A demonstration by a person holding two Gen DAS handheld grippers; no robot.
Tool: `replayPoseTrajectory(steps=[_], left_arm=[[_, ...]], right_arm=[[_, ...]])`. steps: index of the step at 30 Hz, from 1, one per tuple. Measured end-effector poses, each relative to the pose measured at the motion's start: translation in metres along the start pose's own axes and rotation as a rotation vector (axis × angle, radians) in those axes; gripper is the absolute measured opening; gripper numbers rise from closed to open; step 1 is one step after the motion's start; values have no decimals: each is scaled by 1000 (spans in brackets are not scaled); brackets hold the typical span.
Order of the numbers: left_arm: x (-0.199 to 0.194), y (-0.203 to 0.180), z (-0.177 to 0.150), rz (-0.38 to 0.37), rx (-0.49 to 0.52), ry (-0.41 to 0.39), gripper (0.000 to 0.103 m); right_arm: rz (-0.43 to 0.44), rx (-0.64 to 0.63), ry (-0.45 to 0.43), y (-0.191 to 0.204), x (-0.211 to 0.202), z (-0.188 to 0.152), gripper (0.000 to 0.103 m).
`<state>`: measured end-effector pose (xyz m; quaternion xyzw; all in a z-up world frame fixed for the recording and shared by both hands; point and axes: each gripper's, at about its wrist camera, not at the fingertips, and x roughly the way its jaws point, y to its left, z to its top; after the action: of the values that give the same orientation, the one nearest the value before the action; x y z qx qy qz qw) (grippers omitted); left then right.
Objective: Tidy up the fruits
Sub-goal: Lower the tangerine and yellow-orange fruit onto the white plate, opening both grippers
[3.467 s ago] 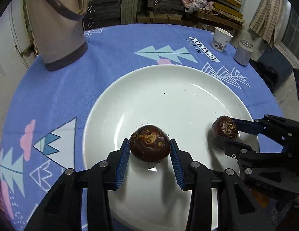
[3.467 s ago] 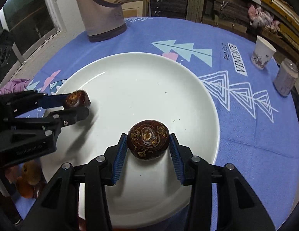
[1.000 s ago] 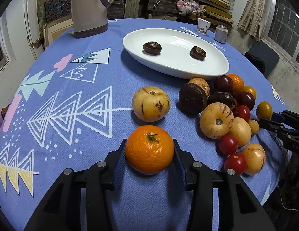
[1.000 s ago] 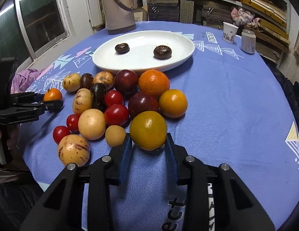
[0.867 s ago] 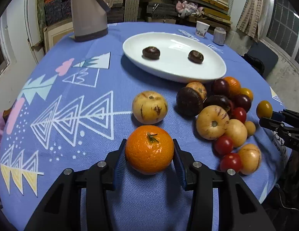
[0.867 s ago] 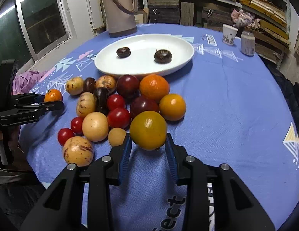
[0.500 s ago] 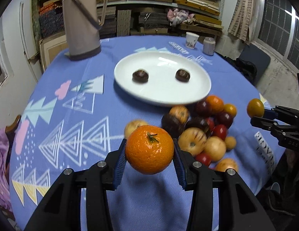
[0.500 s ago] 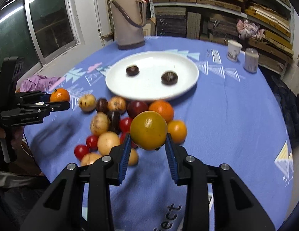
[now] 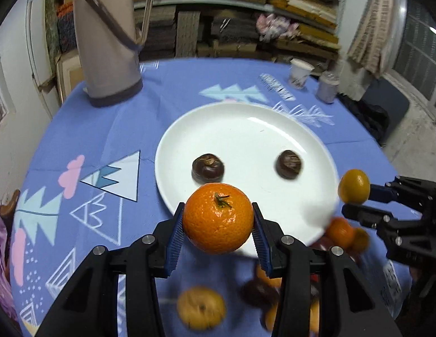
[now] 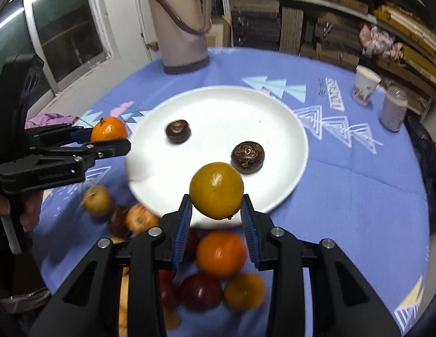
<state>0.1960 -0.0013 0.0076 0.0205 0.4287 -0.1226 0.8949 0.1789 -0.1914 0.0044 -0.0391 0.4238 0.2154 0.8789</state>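
My left gripper (image 9: 217, 226) is shut on an orange mandarin (image 9: 218, 217) and holds it in the air over the near rim of the white plate (image 9: 246, 123). My right gripper (image 10: 216, 214) is shut on a yellow-green citrus (image 10: 216, 189), also lifted, at the plate's (image 10: 223, 98) near edge. Two dark brown water chestnuts (image 9: 208, 167) (image 9: 288, 164) lie on the plate. Each gripper shows in the other's view, the right gripper (image 9: 355, 196) at the right and the left gripper (image 10: 111, 137) at the left. The pile of fruit (image 10: 220, 252) lies blurred below the fingers.
A beige thermos jug (image 9: 108, 47) stands at the back left of the round blue tablecloth (image 9: 86, 129). A paper cup (image 9: 299, 73) and a small can (image 9: 327, 87) stand at the back right. Shelves of stacked goods (image 9: 237, 22) rise behind the table.
Both grippers have lifted their fruits off the cloth and carried them forward from the pile to the plate's near edge. The plate now looks much larger.
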Motion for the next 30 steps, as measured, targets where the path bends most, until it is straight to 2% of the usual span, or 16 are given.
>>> replayPoseTrajectory(steps=[5,7,9,14,15,18,21,25,27,30], left_arm=[[32,2,7,-5,-12,49,45],[39,3,7,-12,-17,59,45],[45,4,8,-9,-19,69,45],[55,6,7,2,-18,79,46],[54,6,7,2,-16,81,47],[46,6,8,20,-25,44,71],[31,5,10,26,-24,0,73],[17,6,4,29,-16,-6,73],[10,9,-3,37,-15,-5,73],[-1,14,-18,35,-22,-5,73]], right_arm=[[10,25,57,-8,37,11,34],[12,38,77,-11,49,14,29],[8,39,83,-13,55,15,25],[4,67,94,-19,61,17,26],[15,74,90,-19,58,15,28],[8,63,58,-17,44,8,39],[14,75,25,-19,26,0,46],[18,86,-18,-19,0,-14,54],[15,95,-40,-20,-13,-23,63],[12,106,-72,-18,-31,-39,70]])
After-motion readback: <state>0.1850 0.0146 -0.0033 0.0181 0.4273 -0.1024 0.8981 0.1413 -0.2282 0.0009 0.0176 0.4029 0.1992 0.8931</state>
